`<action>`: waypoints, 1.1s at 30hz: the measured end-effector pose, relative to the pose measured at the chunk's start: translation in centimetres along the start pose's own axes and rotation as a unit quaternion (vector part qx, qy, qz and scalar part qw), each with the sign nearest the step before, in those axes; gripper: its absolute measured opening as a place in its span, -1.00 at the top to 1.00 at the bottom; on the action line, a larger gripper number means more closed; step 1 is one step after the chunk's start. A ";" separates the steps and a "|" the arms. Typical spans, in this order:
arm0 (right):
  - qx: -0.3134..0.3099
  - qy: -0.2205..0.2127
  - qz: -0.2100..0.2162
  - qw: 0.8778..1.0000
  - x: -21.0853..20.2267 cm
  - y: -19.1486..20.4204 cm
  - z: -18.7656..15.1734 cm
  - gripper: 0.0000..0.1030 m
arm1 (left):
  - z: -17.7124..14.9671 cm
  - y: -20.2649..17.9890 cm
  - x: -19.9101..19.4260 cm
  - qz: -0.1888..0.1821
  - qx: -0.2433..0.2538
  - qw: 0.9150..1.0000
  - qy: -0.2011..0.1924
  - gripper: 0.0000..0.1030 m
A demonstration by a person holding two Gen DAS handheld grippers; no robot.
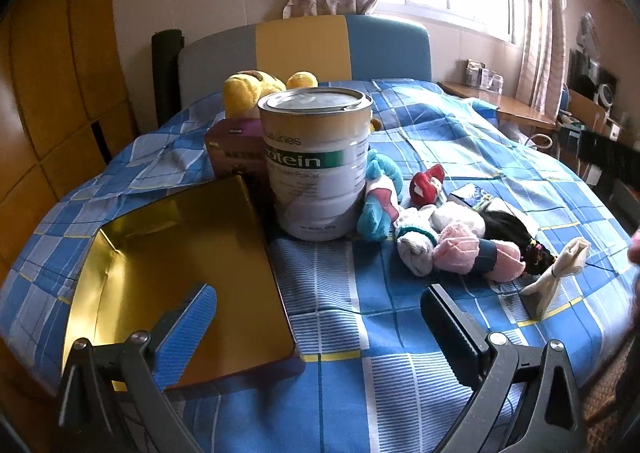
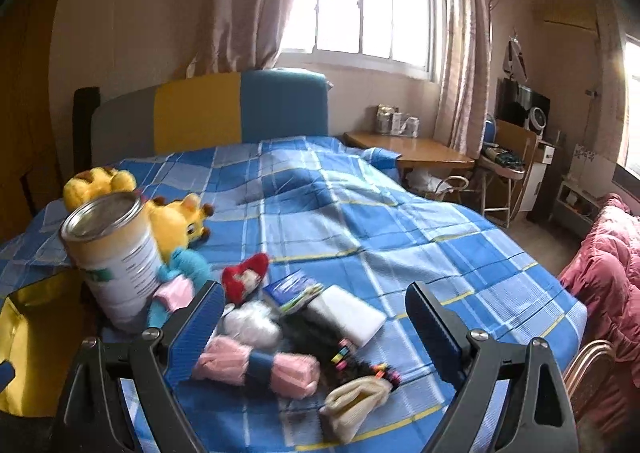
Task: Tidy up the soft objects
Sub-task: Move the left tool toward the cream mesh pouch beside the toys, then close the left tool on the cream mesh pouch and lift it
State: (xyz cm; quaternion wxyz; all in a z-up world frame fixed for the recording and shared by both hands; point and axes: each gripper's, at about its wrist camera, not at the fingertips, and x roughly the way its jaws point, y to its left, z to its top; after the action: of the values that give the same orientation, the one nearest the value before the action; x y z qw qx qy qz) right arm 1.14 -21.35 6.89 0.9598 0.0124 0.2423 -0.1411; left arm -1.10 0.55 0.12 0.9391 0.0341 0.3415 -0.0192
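Note:
A heap of soft things lies on the blue checked bed: a pink rolled cloth with a dark band point(image 1: 478, 251) point(image 2: 256, 365), a white sock bundle point(image 1: 416, 245), a cream pouch point(image 1: 560, 265) point(image 2: 356, 401), a black hair piece with coloured clips point(image 2: 320, 337), a red doll point(image 1: 427, 181) point(image 2: 244, 273) and a blue-and-pink plush point(image 1: 378, 201) point(image 2: 180, 273). An open gold tin box point(image 1: 176, 273) point(image 2: 36, 337) lies at the left. My left gripper point(image 1: 320, 317) hangs open beside the box. My right gripper point(image 2: 316, 313) hangs open above the heap, holding nothing.
A tall protein powder can point(image 1: 316, 161) point(image 2: 116, 253) stands behind the box, with a purple box point(image 1: 236, 149) and a yellow giraffe plush point(image 1: 256, 87) point(image 2: 176, 221) by it. A white flat pack point(image 2: 348, 313) and a small booklet point(image 2: 292, 289) lie among the heap. A wooden bedside table point(image 2: 412, 151) and a pink quilt point(image 2: 608, 273) stand to the right.

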 end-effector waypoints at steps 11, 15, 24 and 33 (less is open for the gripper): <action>0.040 0.003 -0.032 0.999 5.3 -5.3 -0.6 -0.81 | -0.4 -1.1 0.7 -0.017 0.026 0.999 0.016 -0.99; 0.076 0.018 -0.022 0.997 6.0 -6.5 -0.9 -0.81 | -0.5 -1.5 1.1 -0.022 0.032 0.999 0.020 -0.99; 0.134 0.045 0.001 0.990 6.8 -8.2 -1.4 -0.81 | -0.5 -2.4 2.8 -0.061 0.033 0.995 0.067 -0.99; 0.162 0.066 0.008 0.985 7.5 -9.2 -1.8 -0.81 | -0.4 -3.8 4.5 -0.118 0.058 0.985 0.113 -0.98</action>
State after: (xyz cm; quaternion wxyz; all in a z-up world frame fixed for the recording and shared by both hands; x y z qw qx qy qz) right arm 4.07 -31.98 2.19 0.9281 0.1786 0.2791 -0.1697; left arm 1.84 -3.27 -3.28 0.8822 0.0499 0.4449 -0.1457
